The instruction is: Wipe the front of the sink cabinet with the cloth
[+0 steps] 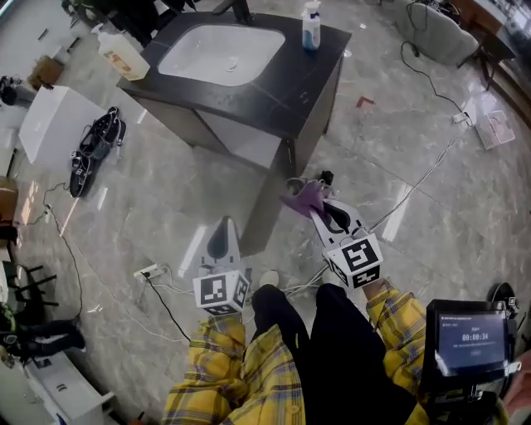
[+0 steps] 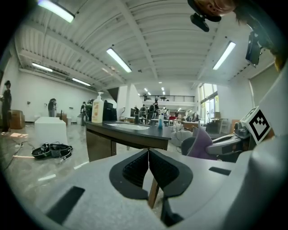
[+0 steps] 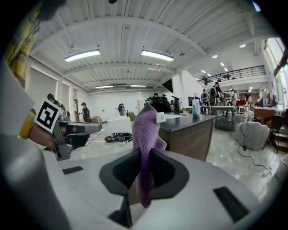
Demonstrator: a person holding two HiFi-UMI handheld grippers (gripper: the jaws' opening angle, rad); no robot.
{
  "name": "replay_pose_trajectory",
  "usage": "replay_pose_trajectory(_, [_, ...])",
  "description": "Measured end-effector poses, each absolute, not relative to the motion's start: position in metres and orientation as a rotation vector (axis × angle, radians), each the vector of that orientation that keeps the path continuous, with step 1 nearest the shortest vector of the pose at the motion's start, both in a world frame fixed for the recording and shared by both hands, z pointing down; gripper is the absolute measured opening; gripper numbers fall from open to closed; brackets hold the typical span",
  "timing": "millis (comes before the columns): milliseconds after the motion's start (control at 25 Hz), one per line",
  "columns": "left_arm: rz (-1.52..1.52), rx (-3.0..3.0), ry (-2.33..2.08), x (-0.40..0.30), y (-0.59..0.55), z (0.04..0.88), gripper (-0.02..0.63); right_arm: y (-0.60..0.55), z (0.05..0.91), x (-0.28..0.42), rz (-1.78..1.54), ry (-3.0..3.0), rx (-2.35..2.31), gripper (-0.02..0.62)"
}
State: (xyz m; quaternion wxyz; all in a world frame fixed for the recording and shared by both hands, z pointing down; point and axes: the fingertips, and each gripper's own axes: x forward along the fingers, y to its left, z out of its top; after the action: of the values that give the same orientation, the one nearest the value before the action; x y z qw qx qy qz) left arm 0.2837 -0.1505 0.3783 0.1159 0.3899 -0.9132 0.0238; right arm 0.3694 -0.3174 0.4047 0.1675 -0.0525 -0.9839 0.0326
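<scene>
- Sink cabinet (image 1: 311,116) with a dark top and a white basin (image 1: 222,54) stands on a glossy stone floor (image 1: 166,207), seen from steeply above; one lower corner of it points toward the person.
- On the top, a blue bottle (image 1: 311,25) stands near the back right corner and a large soap jug (image 1: 124,56) near the left edge.
- Right gripper (image 1: 314,201), held low just beside that near corner, has its jaws pressed together on a purple cloth (image 1: 304,199).
- In the right gripper view the cloth rises as a soft upright fold from between the dark pads, with a short tail hanging below them. The cabinet's wood-toned side shows behind it. Whether the cloth touches the cabinet cannot be told.
- Left gripper (image 1: 222,236) hangs lower and to the left, over bare floor, apart from the cabinet. Its jaws meet at the tips with nothing between them.
- Both forearms wear yellow plaid sleeves (image 1: 224,373).
- A white box (image 1: 54,124) and a heap of black straps (image 1: 95,145) lie on the floor left of the cabinet.
- Thin cables (image 1: 415,178) trail across the floor to the right.
- A small lit screen (image 1: 471,336) shows at the lower right edge.
</scene>
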Motion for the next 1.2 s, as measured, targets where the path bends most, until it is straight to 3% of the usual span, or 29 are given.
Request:
replay_pose_trajectory(720, [0.038,0.654,-2.755,0.350,-0.093,0.420,0.008,-0.211,0.463,0.388,-0.097,-2.600,-0.915,0.041])
replay_pose_trajectory(1200, [0.047,0.619,-2.694,0.346,-0.078,0.449,0.008,-0.154,0.500,0.380,-0.156,-2.502,-1.082,0.041])
